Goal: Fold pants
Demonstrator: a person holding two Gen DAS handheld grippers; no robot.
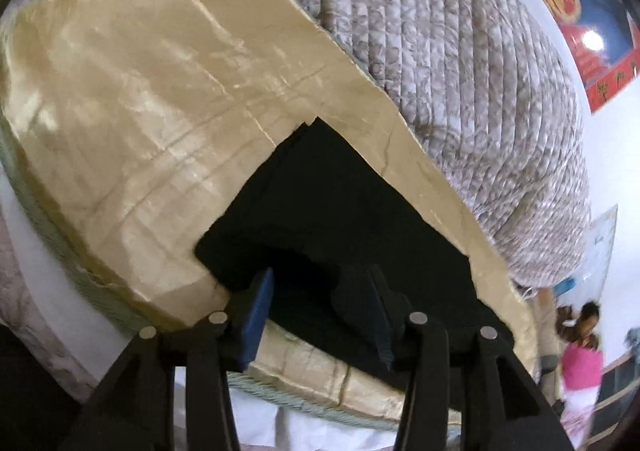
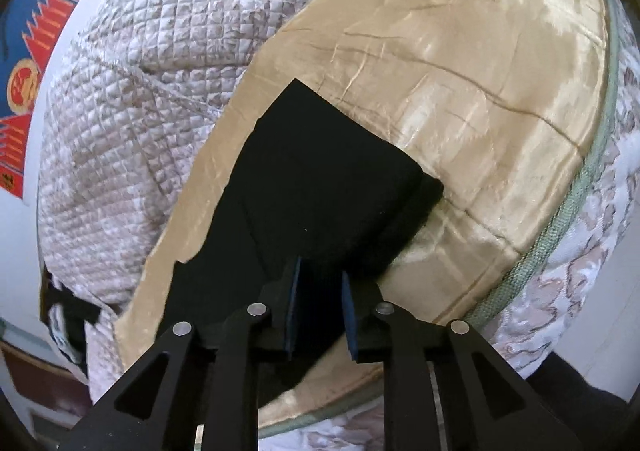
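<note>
Showing both tools at the near edge of the bed, the views centre on the folded black fabric pants [image 1: 344, 211], which lie flat on a shiny gold satin sheet [image 1: 140, 91]. The left gripper [image 1: 320, 311] has its blue-padded fingers [image 1: 256, 319] spread wide, set down on either side of a raised fold of the pants; whether the pads press the cloth cannot be told. The right gripper [image 2: 320, 315] has its fingers [image 2: 294, 315] narrowly parted, with a band of black cloth between them; a firm grasp cannot be confirmed. In the right wrist view the pants [image 2: 320, 187] form a stacked rectangle with a lower layer showing at the right. A quilted floral grey-white bedspread [image 1: 460, 71] covers the far side. Both grippers point forward and downward over the mattress edge. Folds within the dark cloth are hard to make out.
</note>
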